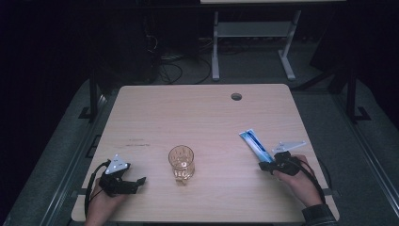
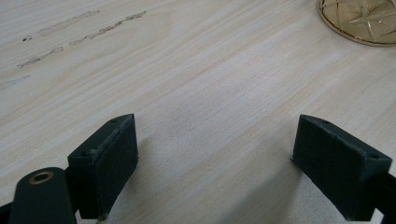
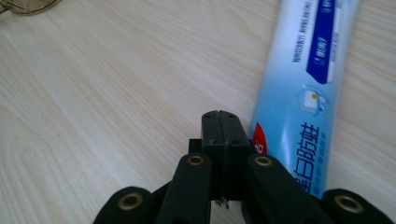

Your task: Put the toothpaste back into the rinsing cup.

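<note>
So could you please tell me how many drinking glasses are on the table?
1. The amber glass stands near the table's front middle, between the left gripper and the right gripper.

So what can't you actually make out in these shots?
- Glass: the left gripper view cuts it at the top edge, leaving just the base.
- Toothpaste tube: its ends run off the right gripper view, and the print is too blurred to read.
- Room behind the table: lost in darkness in the high view.

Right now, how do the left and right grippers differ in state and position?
The left gripper has its jaws spread wide over bare wood; the right gripper has its jaws pressed together, empty. The left sits near the amber cut-glass cup; the right lies beside the blue-and-white toothpaste tube. Both rest low on the table.
</note>
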Action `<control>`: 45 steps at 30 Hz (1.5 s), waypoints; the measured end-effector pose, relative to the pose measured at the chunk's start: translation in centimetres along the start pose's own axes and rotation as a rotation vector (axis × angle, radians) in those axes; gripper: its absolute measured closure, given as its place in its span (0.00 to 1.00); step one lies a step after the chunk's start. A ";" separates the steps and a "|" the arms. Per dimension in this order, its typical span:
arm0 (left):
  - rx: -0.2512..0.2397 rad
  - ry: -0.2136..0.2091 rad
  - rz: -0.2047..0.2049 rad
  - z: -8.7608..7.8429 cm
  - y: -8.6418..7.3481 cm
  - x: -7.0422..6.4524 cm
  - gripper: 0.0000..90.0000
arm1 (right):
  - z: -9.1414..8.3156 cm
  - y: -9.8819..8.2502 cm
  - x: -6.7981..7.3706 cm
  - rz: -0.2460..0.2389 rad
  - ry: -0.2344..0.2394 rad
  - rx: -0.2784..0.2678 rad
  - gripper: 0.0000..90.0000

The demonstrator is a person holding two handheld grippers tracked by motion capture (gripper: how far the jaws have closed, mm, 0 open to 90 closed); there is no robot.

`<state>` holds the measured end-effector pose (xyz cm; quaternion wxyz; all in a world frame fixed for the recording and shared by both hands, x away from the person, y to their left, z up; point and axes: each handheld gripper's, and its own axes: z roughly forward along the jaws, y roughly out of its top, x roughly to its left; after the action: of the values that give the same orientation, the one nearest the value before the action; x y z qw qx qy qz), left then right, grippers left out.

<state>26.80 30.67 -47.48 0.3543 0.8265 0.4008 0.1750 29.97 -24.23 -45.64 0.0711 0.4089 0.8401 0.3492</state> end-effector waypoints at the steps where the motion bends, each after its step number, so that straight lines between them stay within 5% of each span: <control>1: 0.000 0.000 0.000 0.0 0.0 0.0 0.15 | -0.1 -0.1 -0.2 0.001 -0.004 -0.003 1.00; 16: 0.000 0.000 -0.002 0.0 0.0 0.0 0.15 | -1.9 -1.2 -1.9 0.042 -0.035 -0.026 1.00; 23: 0.000 0.000 0.000 0.0 0.0 0.0 0.15 | -2.8 -0.2 -1.4 0.022 -0.020 -0.076 0.84; 32: 0.000 0.000 0.001 0.0 0.0 0.0 0.15 | -3.4 2.0 -1.6 -0.002 -0.056 -0.129 0.59; 45: 0.000 0.000 0.001 0.0 0.0 0.0 0.15 | -1.4 5.7 -2.8 -0.026 -0.096 -0.100 0.43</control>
<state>26.80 30.66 -47.47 0.3541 0.8267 0.4006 0.1751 34.88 -24.64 -41.36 0.1360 0.4103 0.8224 0.3698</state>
